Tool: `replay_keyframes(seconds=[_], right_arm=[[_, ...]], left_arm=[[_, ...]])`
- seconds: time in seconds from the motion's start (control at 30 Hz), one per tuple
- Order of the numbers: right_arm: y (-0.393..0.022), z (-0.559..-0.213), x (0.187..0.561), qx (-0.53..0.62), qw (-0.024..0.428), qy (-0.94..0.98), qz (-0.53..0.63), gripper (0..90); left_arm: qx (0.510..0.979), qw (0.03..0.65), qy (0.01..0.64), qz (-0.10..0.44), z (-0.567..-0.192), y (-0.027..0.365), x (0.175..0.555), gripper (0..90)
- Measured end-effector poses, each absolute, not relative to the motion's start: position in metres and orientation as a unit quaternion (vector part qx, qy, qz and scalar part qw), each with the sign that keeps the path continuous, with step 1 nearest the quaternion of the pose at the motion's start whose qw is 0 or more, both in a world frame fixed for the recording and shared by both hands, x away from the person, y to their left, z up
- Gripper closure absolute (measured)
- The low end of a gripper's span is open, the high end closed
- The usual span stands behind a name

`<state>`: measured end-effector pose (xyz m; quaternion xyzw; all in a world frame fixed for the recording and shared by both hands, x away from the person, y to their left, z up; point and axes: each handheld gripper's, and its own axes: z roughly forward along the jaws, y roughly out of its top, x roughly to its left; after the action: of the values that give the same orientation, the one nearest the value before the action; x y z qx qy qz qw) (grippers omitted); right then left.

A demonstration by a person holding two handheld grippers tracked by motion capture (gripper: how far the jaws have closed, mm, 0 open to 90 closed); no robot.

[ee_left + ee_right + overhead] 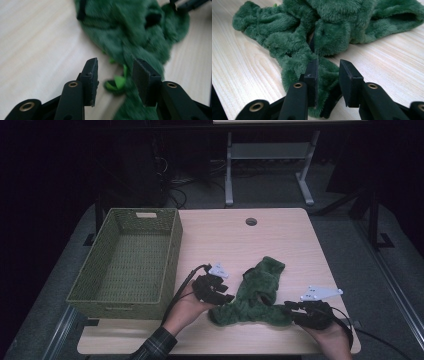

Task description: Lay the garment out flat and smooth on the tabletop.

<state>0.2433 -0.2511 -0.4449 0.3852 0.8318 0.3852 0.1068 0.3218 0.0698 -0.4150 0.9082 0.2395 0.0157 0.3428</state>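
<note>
A crumpled green fleece cloth lies on the wooden table, near its front edge. My left gripper sits at the cloth's left end with its jaws apart. In the left gripper view the fleece and a bright green tag lie just beyond the pads, which press on nothing. My right gripper is at the cloth's right end. Its jaws also stand apart, with a fold of the fleece lying loosely between them.
A green woven basket, empty inside, stands at the table's left side, close to my left hand. A round cable hole is near the far edge. Beyond the table are a desk frame and dark floor.
</note>
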Motion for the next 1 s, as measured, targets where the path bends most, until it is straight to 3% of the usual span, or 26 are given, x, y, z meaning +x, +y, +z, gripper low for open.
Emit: replay_keyframes(seconds=[0.57,0.87,1.0], right_arm=[[-0.244,-0.450,0.245,0.392,0.102,0.830,0.383,66.8],[-0.249,-0.449,0.235,0.410,0.112,0.819,0.384,65.8],[-0.246,-0.446,0.236,0.417,0.112,0.812,0.392,61.8]], left_arm=[[0.903,0.375,0.208,0.008,-0.407,0.021,0.385,53.5],[0.902,0.371,0.221,-0.014,-0.423,0.008,0.403,51.6],[0.902,0.370,0.221,-0.022,-0.425,0.008,0.405,55.1]])
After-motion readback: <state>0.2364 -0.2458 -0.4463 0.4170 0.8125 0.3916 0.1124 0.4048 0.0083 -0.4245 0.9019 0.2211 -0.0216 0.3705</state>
